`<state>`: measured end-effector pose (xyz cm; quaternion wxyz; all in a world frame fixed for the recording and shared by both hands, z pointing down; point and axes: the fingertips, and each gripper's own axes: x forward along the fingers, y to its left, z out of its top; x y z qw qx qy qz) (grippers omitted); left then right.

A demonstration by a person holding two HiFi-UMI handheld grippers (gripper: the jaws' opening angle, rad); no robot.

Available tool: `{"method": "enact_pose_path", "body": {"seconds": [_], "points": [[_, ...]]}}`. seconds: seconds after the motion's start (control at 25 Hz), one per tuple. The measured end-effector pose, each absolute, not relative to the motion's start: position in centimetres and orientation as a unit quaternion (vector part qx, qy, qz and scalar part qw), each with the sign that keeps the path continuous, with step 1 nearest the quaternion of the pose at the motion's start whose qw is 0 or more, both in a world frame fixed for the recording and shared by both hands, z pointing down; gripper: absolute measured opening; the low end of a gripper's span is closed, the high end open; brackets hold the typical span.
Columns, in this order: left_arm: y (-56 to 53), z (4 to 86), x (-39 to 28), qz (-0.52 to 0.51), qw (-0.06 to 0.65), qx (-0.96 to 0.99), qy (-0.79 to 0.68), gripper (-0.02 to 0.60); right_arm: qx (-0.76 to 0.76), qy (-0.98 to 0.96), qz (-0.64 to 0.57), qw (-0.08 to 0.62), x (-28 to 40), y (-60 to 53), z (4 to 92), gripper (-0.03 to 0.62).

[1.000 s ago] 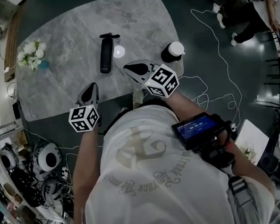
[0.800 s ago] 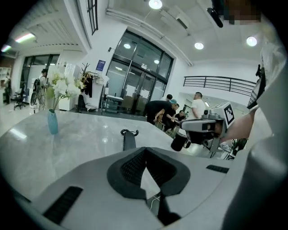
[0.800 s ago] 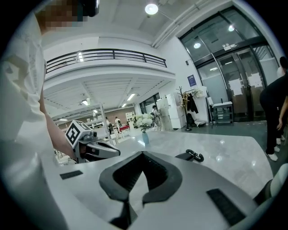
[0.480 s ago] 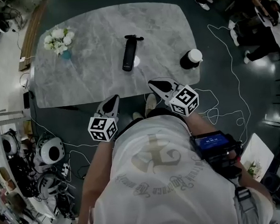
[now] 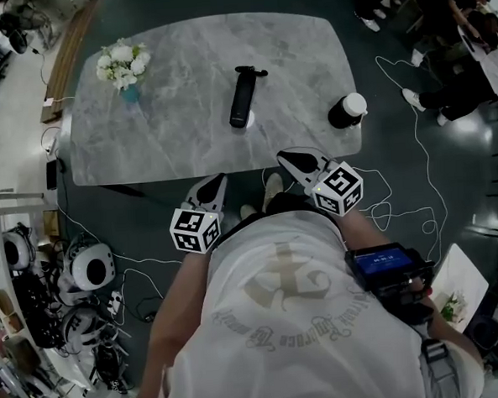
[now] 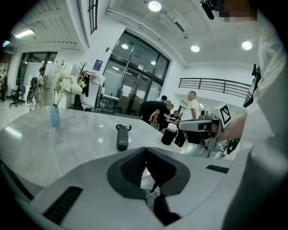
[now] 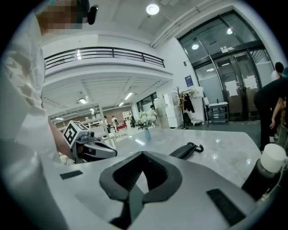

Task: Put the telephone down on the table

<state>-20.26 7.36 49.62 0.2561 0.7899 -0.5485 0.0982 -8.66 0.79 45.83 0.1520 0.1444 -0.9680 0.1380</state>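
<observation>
Head view: telephone (image 5: 243, 96) lies flat on the surface (image 5: 168, 115), long axis near-to-far, well beyond left hand-held gripper (image 5: 220, 178) and right hand-held gripper (image 5: 282, 156); these 2 are closed, empty, roughly equally near.

Black telephone (image 5: 243, 97) flat on grey marble table (image 5: 168, 115).
Lies ahead of left gripper (image 5: 217, 181) and right gripper (image 5: 287, 156), well apart, cord loop at far end.

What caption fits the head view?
Phone on the table; left gripper and right gripper, shut and empty, by its near edge.
</observation>
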Motion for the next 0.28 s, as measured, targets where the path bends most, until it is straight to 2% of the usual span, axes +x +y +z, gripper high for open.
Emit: {"method": "enact_pose_path", "body": {"seconds": [0.28], "points": [[7.0, 49.7, -17.6, 0.097, 0.253, 0.804, -0.530, 0.012, 0.160, -0.966, 0.135, 0.154, -6.4, 1.2, 45.5, 0.015]]}}
